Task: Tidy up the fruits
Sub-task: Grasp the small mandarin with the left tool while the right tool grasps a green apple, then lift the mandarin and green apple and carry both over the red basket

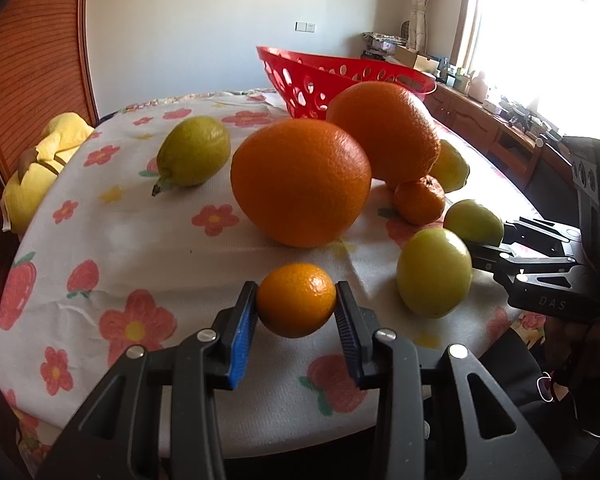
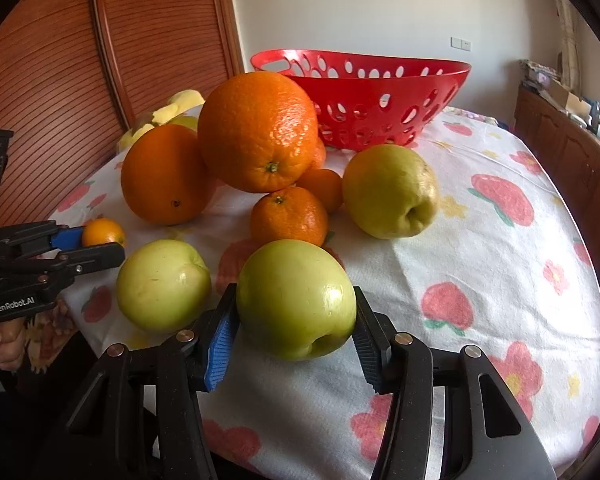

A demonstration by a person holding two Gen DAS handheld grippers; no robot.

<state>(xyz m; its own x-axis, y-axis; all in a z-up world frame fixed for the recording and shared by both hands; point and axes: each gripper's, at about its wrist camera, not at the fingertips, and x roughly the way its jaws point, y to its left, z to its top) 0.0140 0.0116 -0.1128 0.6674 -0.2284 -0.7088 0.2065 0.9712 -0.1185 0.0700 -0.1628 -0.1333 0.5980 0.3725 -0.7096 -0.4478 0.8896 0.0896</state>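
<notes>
Blue-padded left gripper (image 1: 296,304) pinched a small tangerine (image 1: 296,300); right gripper (image 2: 296,320) clasped a green apple (image 2: 296,300), which, we saw, hid the mandarin (image 2: 289,216) at twelve o'clock partly.

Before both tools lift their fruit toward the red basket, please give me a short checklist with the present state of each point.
1. Left tool shut on the small orange: ok.
2. Right tool pads touching both sides of the green apple: ok, though firmness cannot tell.
3. Second green apple clear of the right tool: ok, but very close.
4. Red basket upright with its opening free: ok.
5. Basket inside empty: cannot tell.
6. Big oranges stable in their pile: cannot tell.
</notes>
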